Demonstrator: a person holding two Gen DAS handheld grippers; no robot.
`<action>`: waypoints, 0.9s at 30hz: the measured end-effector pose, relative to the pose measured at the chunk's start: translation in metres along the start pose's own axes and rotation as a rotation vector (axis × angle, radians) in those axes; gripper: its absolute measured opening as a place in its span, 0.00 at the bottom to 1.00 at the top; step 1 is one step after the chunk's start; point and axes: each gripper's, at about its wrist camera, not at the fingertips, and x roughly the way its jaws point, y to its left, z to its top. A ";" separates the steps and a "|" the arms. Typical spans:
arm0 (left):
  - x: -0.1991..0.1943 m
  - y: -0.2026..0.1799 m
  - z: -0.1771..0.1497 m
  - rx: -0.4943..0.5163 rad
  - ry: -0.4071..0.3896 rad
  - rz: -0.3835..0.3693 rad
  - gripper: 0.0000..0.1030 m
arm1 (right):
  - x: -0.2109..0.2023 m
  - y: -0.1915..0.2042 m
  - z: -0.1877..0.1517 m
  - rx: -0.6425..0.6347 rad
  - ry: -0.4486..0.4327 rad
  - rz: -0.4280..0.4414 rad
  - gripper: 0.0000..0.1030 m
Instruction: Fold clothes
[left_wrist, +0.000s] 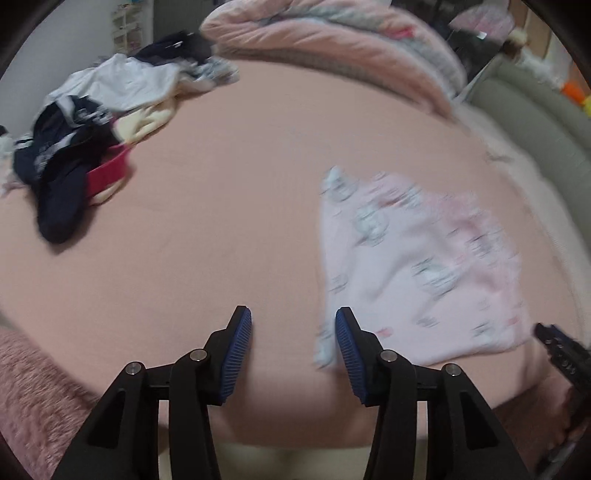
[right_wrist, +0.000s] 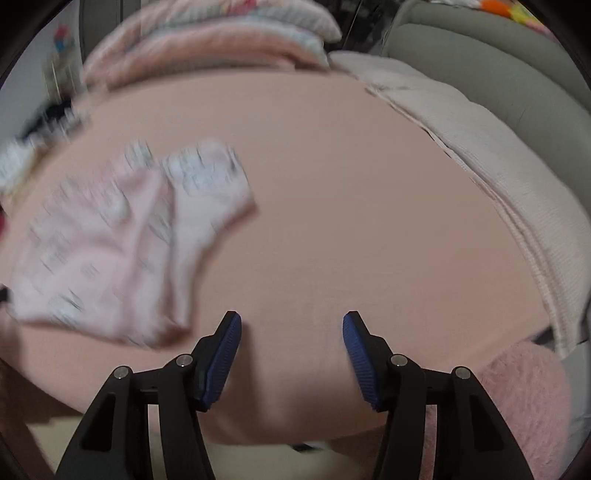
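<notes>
The pink printed garment (left_wrist: 421, 266) lay on the bed (left_wrist: 221, 206) just ahead-right of the left gripper (left_wrist: 293, 347), its near edge by the right pad. From the right gripper (right_wrist: 291, 350) it lay ahead-left, farther off. Both grippers were spread and held nothing.

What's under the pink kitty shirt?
The pink garment lies flat on the pink bedsheet, and sheet shows all around it. Whatever sits directly beneath is covered by the cloth. Neither open gripper, left or right, holds it.

I count two grippers, left (left_wrist: 293, 325) and right (right_wrist: 291, 328), each with two blue pads. One pink printed garment (left_wrist: 424, 273) lies at my two o'clock, and one clothes pile (left_wrist: 88, 122) sits at ten o'clock.
</notes>
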 end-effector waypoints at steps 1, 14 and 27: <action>0.001 -0.007 -0.001 0.027 -0.004 -0.012 0.43 | -0.001 0.001 0.001 -0.007 -0.010 0.000 0.54; 0.003 -0.006 0.001 0.063 0.013 -0.010 0.45 | -0.006 -0.044 0.006 0.132 -0.002 -0.085 0.56; 0.007 -0.022 0.053 0.168 0.007 -0.047 0.45 | -0.028 -0.024 0.040 0.035 -0.046 -0.052 0.56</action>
